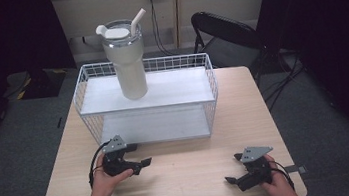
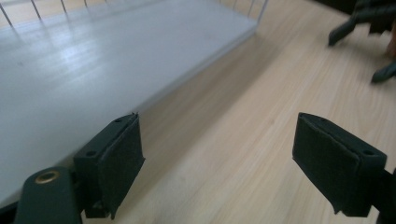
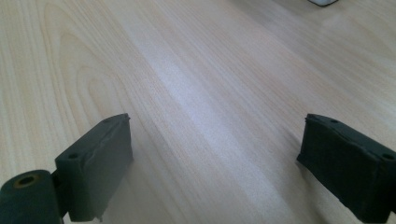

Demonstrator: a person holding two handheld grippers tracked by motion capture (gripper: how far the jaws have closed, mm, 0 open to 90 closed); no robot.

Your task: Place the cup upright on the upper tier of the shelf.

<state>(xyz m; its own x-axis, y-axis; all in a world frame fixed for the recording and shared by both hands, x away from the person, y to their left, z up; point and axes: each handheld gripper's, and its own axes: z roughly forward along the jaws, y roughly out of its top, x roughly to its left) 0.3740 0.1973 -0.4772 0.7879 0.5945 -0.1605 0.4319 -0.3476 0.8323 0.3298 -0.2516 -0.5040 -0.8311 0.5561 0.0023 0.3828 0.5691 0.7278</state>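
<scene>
A tall white tumbler [image 1: 127,58] with a lid and a bent straw stands upright on the upper shelf of a white wire rack [image 1: 209,81], towards the shelf's left half. The rack sits on the far half of a light wooden desk [image 1: 186,169], and its lower shelf lies bare. Near the front of the rack, the left tool [image 1: 138,166] rests low over the desk with its jaws spread wide and nothing between them. The right tool [image 1: 232,170] sits well apart at the desk's near right corner, likewise released, over bare wood. A black folding chair [image 1: 225,34] stands behind the desk.
</scene>
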